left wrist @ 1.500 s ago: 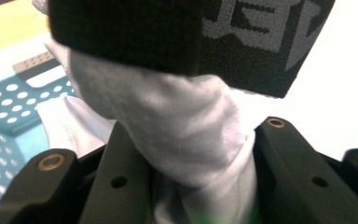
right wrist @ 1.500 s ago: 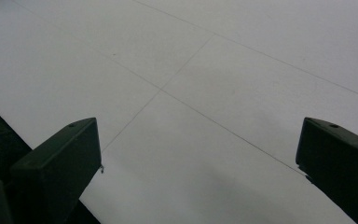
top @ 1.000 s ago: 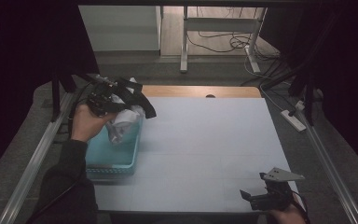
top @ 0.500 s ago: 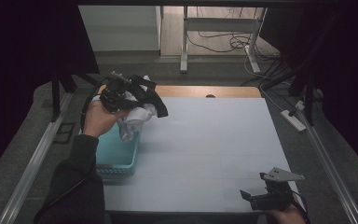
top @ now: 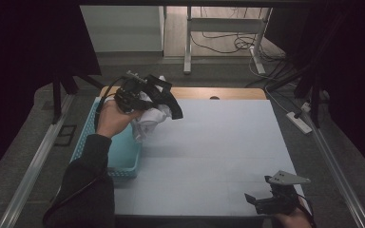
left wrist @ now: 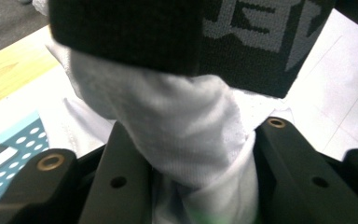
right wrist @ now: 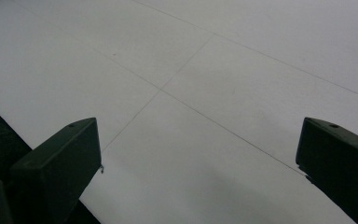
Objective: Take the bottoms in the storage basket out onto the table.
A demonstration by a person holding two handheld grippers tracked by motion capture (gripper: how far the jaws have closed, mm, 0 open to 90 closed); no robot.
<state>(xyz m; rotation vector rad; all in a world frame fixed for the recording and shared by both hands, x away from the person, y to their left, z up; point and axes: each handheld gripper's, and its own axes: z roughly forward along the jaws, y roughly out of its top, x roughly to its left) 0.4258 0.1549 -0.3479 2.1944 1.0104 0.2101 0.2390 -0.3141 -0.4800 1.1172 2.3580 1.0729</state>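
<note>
Left tool (top: 145, 97) and its white garment (top: 149, 118), now higher above the basket (top: 123, 156).

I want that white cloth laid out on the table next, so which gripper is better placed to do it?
Left. The left gripper is already shut on the white cloth, above the basket. The right gripper sits open at the table's near edge.
</note>
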